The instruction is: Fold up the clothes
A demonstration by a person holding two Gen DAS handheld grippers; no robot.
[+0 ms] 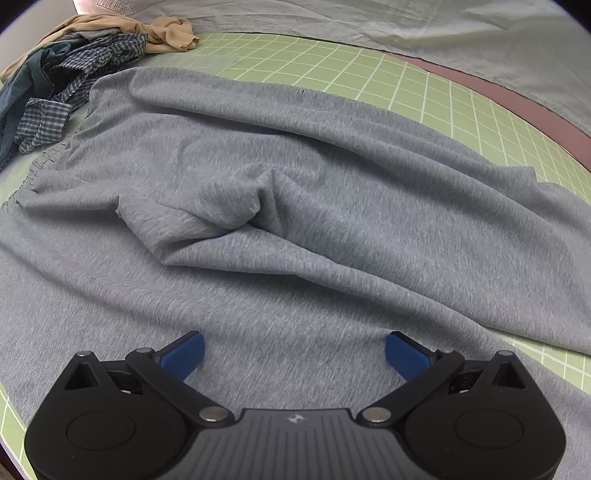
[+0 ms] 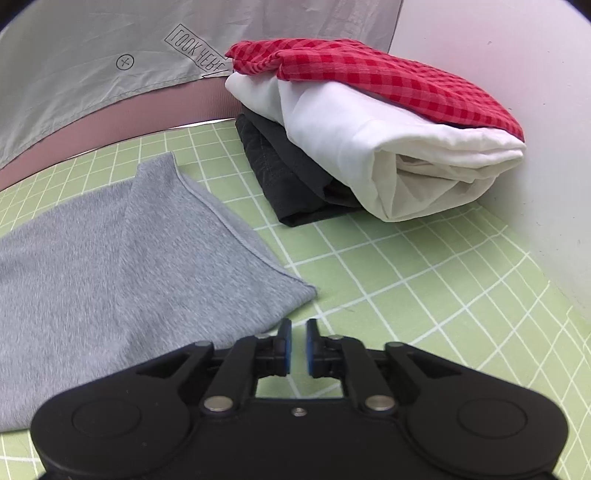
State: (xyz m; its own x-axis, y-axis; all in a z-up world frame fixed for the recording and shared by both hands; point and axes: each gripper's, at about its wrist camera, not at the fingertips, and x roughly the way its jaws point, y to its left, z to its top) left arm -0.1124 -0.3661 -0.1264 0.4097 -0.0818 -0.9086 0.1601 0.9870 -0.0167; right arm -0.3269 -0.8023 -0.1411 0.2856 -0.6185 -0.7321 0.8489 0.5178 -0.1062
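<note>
A grey knit garment [image 1: 295,203] lies spread and wrinkled on the green grid mat [image 1: 369,74], with a bunched fold near its middle. My left gripper [image 1: 295,343] hovers over its near part, open wide, nothing between the blue pads [image 1: 184,354]. In the right wrist view a hemmed corner of the grey garment [image 2: 110,258] lies flat on the mat [image 2: 406,277]. My right gripper [image 2: 298,325] sits just past that corner over bare mat, its fingers drawn almost together with only a narrow gap and nothing held.
A stack of folded clothes stands at the mat's far right: red checked [image 2: 369,74] on white [image 2: 369,147] on dark grey [image 2: 288,177], against a white wall [image 2: 517,110]. A loose pile with a blue plaid shirt [image 1: 74,74] and tan cloth [image 1: 166,33] lies far left. Grey sheet [image 1: 406,22] behind.
</note>
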